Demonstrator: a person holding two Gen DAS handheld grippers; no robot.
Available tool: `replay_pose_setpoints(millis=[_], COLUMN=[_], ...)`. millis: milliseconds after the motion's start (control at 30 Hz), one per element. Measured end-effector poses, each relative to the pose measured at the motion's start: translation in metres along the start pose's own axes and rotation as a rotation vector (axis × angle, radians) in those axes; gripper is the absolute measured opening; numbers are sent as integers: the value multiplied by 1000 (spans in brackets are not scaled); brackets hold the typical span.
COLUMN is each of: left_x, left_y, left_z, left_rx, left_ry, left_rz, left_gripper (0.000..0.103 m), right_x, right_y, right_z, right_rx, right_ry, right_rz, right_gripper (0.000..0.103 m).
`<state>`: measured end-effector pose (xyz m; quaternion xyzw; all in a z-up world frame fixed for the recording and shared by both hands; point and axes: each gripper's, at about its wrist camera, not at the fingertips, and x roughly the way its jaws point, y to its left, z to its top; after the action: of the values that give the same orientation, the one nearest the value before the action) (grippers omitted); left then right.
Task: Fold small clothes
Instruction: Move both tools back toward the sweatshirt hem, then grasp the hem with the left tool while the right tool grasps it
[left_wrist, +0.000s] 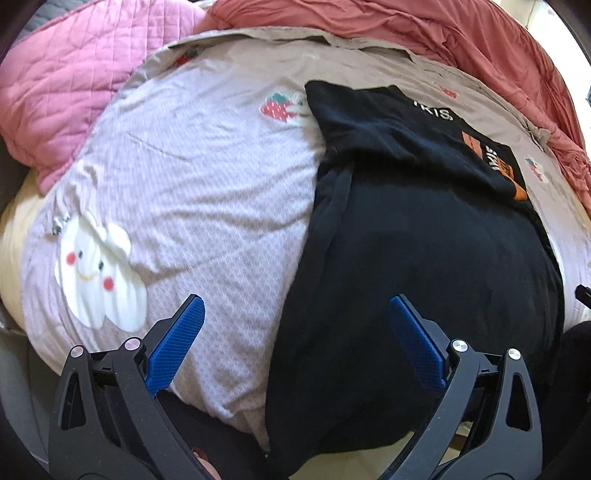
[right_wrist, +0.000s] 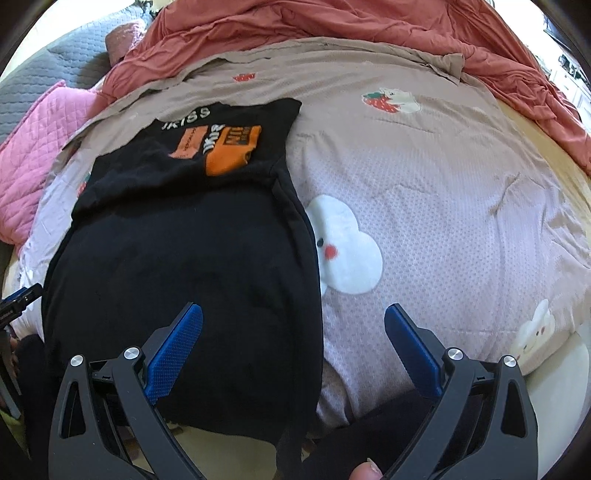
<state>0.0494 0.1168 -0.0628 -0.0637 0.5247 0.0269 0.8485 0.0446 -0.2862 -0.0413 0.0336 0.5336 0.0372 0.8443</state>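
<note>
The black shirt (right_wrist: 177, 258) lies on the bed's lilac quilt (right_wrist: 443, 206), its sides apparently folded in already, leaving a narrow strip to fold crosswise. Both the left hand-held gripper (left_wrist: 295, 350) and right hand-held gripper (right_wrist: 293, 350) hover spread wide, empty, above its near hem.

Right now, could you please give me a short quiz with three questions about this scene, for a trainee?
1. True or false: the black garment lies on the lilac quilt with its orange print at the far end.
2. Multiple choice: how are the left gripper and the right gripper? A) both open, holding nothing; B) both shut on the garment; C) one open, one shut.
3. Fill in: the white cloud face on the quilt is partly covered by the garment's ____ edge in the right wrist view.

Key
1. True.
2. A.
3. Right.
</note>
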Motion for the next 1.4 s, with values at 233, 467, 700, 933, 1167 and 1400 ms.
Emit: replay_pose_setpoints(millis=[233,467,700,933,1167,1400], left_x=[11,19,12,16,23,3], left_y=[3,5,6,13,8,12], left_z=[-11,-19,-19,-20,-21,-14], left_rx=[-38,-71,-92,-124,-119,-134], left_ry=[37,51,30,44,35,-28], left_rz=[-13,-82,-136,-170,-168,-219], left_gripper=[93,78,27,17,22,4], right_x=[22,49,37,41,50,27], right_y=[2,-2,-5,-5,-6,-17], right_z=[-3,-4,-2,-1,-2,0], right_rx=[-20,38,67,70,94,123], right_ry=[105,193,122,151,188,77], right_rz=[-14,56,228,216,211,342], right_gripper=[98,97,34,22,26,9])
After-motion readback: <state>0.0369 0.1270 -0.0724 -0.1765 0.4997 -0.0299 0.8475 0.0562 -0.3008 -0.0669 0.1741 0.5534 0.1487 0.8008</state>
